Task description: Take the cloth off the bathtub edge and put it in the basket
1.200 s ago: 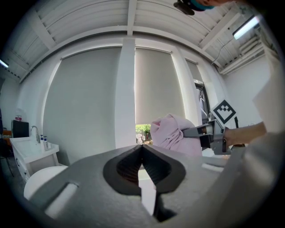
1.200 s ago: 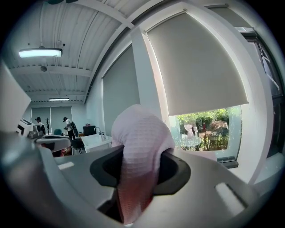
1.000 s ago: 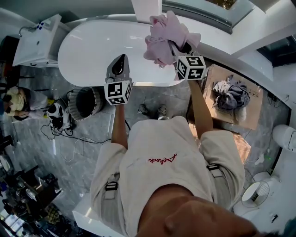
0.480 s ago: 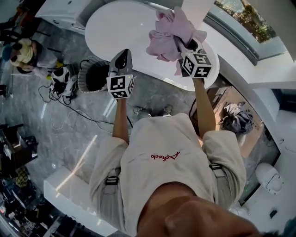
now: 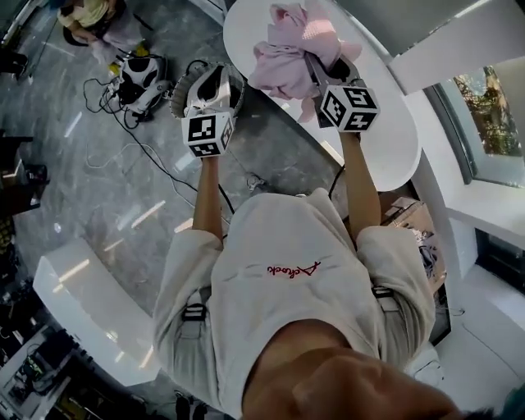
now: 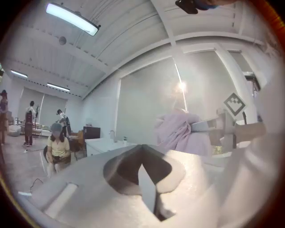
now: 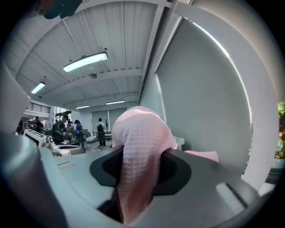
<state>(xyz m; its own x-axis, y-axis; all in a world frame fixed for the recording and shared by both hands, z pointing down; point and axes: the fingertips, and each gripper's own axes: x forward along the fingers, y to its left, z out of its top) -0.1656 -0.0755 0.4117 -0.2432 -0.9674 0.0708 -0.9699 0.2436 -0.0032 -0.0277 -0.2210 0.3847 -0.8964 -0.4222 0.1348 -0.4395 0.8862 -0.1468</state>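
Observation:
The pink waffle cloth [image 5: 287, 51] hangs bunched in the air above the white bathtub's [image 5: 373, 131] near edge, and my right gripper [image 5: 318, 64] is shut on it. In the right gripper view the cloth [image 7: 139, 142] fills the gap between the jaws and drapes over them. My left gripper [image 5: 214, 75] is shut and holds nothing; it hovers over the round dark basket [image 5: 178, 98] on the floor and hides most of it. From the left gripper view, the cloth [image 6: 178, 131] hangs to the right, beyond its closed jaws [image 6: 144, 167].
A black-and-white device [image 5: 141, 74] and loose cables [image 5: 123, 143] lie on the grey marble floor left of the basket. A seated person [image 5: 94, 18] is at top left. A white counter [image 5: 86, 299] runs at lower left; a cardboard box [image 5: 414, 217] stands at right.
Both grippers and the view have swung left, away from the tub's middle. The cloth stays in the right gripper, and the basket now lies under the left gripper.

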